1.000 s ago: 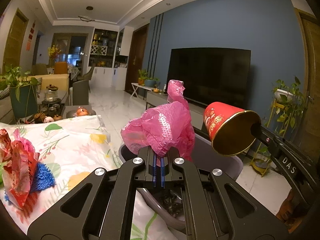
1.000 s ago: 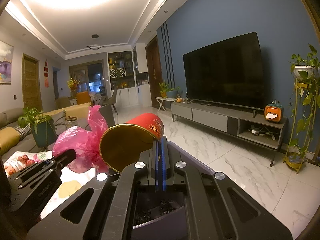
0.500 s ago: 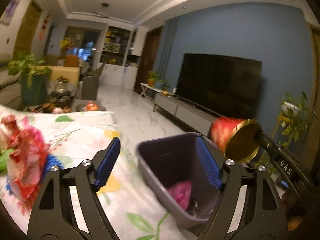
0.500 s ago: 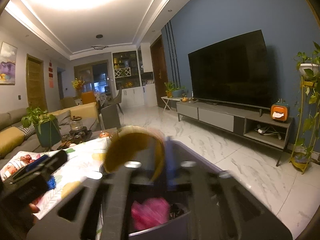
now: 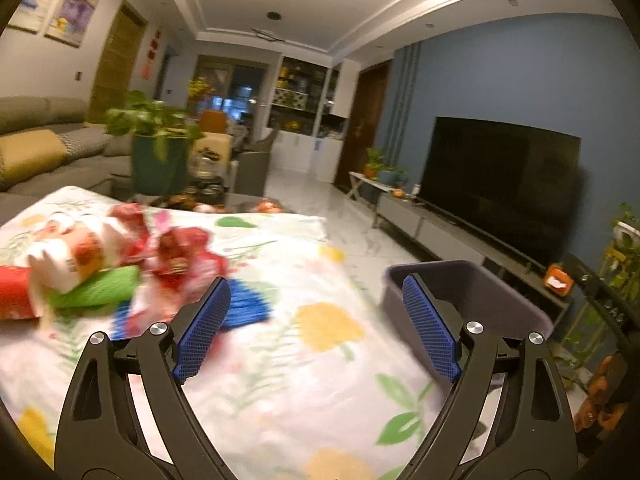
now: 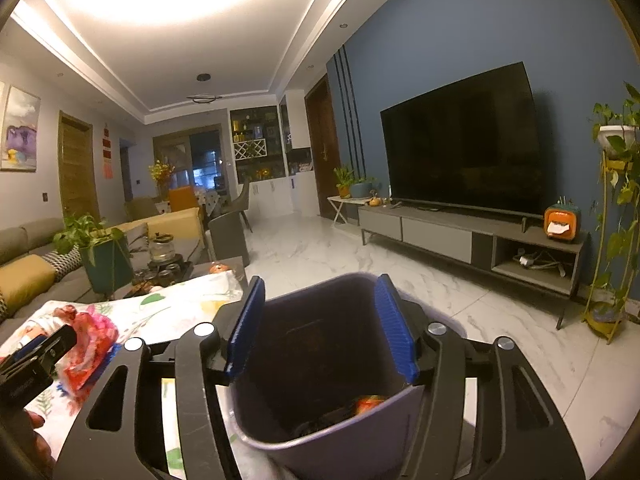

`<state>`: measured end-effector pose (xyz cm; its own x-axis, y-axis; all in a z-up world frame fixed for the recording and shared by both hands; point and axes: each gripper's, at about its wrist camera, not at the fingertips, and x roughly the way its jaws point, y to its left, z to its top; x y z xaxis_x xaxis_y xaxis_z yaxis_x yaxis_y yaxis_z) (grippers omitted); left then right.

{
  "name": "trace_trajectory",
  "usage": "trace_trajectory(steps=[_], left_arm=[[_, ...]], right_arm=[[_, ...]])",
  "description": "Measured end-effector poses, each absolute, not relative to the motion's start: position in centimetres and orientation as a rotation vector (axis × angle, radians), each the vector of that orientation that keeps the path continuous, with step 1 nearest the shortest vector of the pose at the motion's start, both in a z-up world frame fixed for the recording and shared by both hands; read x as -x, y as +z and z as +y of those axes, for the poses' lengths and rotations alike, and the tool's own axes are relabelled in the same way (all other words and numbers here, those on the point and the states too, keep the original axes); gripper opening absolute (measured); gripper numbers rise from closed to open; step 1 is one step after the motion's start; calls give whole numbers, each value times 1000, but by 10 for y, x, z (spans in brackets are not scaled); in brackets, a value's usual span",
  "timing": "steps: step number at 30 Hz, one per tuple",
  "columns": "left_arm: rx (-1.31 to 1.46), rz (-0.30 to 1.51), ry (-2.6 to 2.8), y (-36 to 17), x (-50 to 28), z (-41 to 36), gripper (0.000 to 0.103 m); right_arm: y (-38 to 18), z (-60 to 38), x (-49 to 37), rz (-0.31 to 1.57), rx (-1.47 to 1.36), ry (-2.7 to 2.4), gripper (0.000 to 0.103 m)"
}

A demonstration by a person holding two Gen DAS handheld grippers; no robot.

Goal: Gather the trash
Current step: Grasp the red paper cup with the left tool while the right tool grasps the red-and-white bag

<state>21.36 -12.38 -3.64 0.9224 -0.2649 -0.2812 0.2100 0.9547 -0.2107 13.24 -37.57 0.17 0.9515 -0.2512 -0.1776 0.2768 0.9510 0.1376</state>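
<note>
A living room at night: the left hand-held gripper [image 5: 316,330] hangs spread wide and empty above a counter [image 5: 304,364] draped in a floral cloth, its blue pads [image 5: 204,326] level and pointed toward a blurred heap of trash [image 5: 120,264] of red and white wrappers on a green and a blue cloth; any print on the wrappers is too smeared to read. A grey bin [image 5: 472,304] stands just beside the counter's edge, to the right. The right hand-held gripper [image 6: 320,328] is poised directly over that bin [image 6: 340,436], jaws released and holding nothing, tilted slightly down toward its mouth. Inside, dark debris and a red item [image 6: 368,404] lie at the bottom. The left tool's black body [image 6: 36,360] shows at the right camera's left edge, near the wrappers [image 6: 90,344]; its lettering cannot be read.
</note>
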Motion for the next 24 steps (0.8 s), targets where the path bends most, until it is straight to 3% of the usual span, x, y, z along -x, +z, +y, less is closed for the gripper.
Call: trace_trajectory(steps=[24], left_arm=[[159, 289, 136, -55, -153, 46, 86]], right_arm=[[-18, -229, -140, 260, -125, 8, 60]])
